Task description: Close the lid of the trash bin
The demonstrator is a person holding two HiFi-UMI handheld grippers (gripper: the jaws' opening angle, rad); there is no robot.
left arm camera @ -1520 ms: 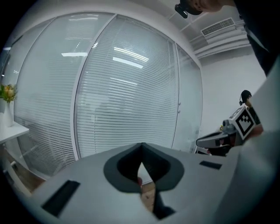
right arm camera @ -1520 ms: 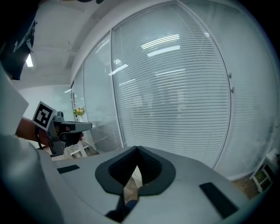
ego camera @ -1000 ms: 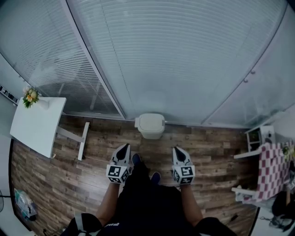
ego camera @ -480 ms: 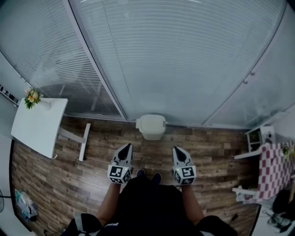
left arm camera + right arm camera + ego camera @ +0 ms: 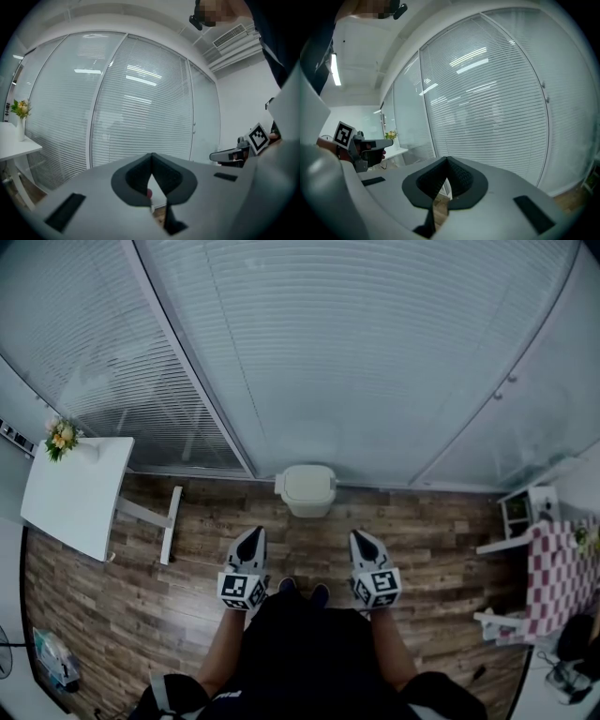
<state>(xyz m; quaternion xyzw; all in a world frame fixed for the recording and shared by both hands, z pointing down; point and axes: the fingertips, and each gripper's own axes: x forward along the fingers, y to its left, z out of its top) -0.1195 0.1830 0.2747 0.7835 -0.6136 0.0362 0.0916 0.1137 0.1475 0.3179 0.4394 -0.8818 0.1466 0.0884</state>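
Since the earlier frames little has moved. The person's shoes (image 5: 286, 585), which stood one ahead of the other, are now side by side. The two grippers and the bin keep almost the same places in the head view.

The left gripper (image 5: 255, 533) has its jaws together with nothing between them, as its own view shows (image 5: 151, 158). The right gripper (image 5: 361, 536) is the same, pressed together and empty (image 5: 447, 161). Both point forward and only a little downward.

The trash bin (image 5: 307, 505) stands on the wooden floor (image 5: 422, 531), right against the foot of the glass wall (image 5: 356, 381) with the blinds. It lies straight ahead of the person, between the lines of the two grippers and well apart from both. I judge that neither hand is clearly nearer. Its longer side runs left to right along the wall.

The lid (image 5: 308, 480) seems to lie flat on top, but from this height I cannot tell whether it is fully down. If it is not, the next move calls for a step forward and a reach down. A white table (image 5: 75, 498) stands far to the left, out of the way.
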